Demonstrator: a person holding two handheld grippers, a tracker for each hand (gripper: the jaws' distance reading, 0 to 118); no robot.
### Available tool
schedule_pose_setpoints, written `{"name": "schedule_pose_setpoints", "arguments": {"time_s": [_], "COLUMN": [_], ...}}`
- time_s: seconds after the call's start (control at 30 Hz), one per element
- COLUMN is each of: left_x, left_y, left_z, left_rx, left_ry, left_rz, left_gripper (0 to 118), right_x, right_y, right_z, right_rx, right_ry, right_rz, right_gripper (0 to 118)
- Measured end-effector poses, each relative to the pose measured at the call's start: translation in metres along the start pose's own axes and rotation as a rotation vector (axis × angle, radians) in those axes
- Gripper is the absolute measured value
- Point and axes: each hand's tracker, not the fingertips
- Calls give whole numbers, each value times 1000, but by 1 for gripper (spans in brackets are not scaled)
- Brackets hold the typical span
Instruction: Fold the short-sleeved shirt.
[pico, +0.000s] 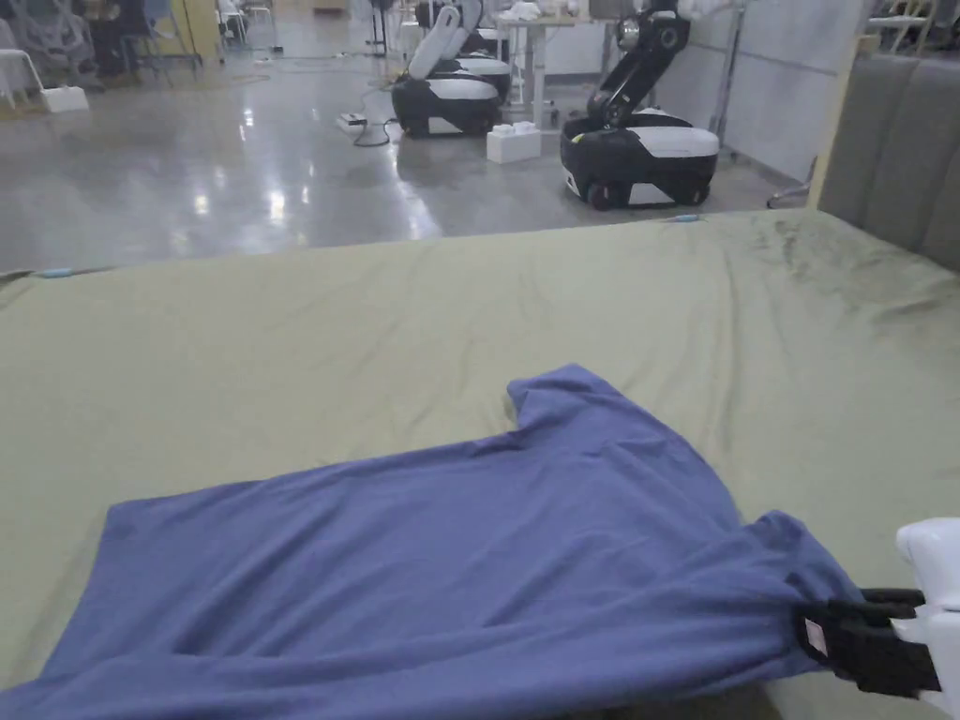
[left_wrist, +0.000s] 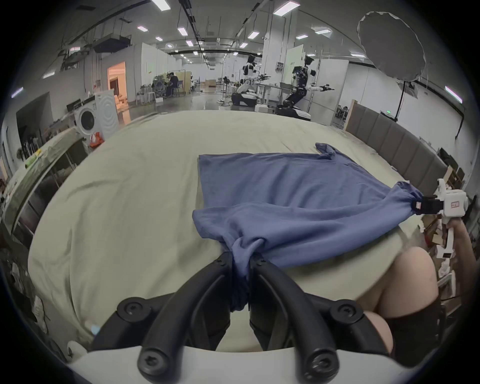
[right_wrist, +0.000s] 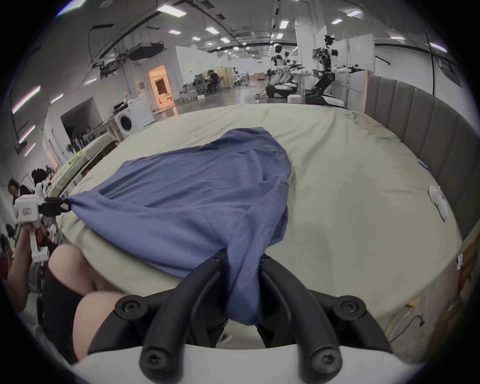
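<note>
1. Position: the blue short-sleeved shirt (pico: 450, 553) lies spread on the green sheet (pico: 375, 319) of the bed, near the edge where the person stands. Its far sleeve (pico: 562, 394) points away across the bed.
2. Left gripper (left_wrist: 242, 259): the jaws are closed down to the thickness of the cloth, with a bunched corner of the shirt pinched between them and a tail of fabric hanging below the tips.
3. Right gripper (right_wrist: 244, 256): the jaws are likewise closed on a gathered bunch of shirt fabric, by the look of it the near sleeve or shoulder.
4. Step in hand, as judged: the near edge is raised at two points, ready either to be drawn flat or carried over for a first fold.
5. Procedure: keep both grippers level and spread well apart so the edge between them stays taut. Move them together at equal speed.
6. Caution: the bunched grips may leave creases. Lay the edge down flat before releasing.
</note>
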Motion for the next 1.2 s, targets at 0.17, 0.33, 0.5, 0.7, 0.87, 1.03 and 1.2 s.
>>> {"name": "schedule_pose_setpoints", "arguments": {"time_s": [0.17, 0.33, 0.5, 0.7, 0.87, 1.03, 1.2], "left_x": [-4, -1, -16, -6, -30, -52, -66], "left_y": [-53, -82, -60, 40, 133, 172, 145], "left_z": [-6, 26, 75, 45, -84, -234, -303], "left_rx": [-93, 129, 246, 365, 247, -22, -208], "left_ry": [7, 90, 102, 20, 54, 257, 239], "left_rz": [71, 64, 187, 165, 66, -50, 25], "left_gripper": [111, 118, 34, 0, 41, 118, 93], "right_x": [-15, -11, -28, -59, -68, -78, -73], "right_y": [-41, -63, -43, 37, 97, 129, 145], "right_z": [-11, 0, 63, 61, 8, -35, -65], "right_rx": [-86, 46, 342, 455, 402, 349, 292], "right_ry": [-40, -245, -226, -186, -134, -58, -39], "right_rz": [41, 9, -79, 79, 139, 197, 254], "right_gripper": [89, 117, 49, 3, 3, 3, 3]}}
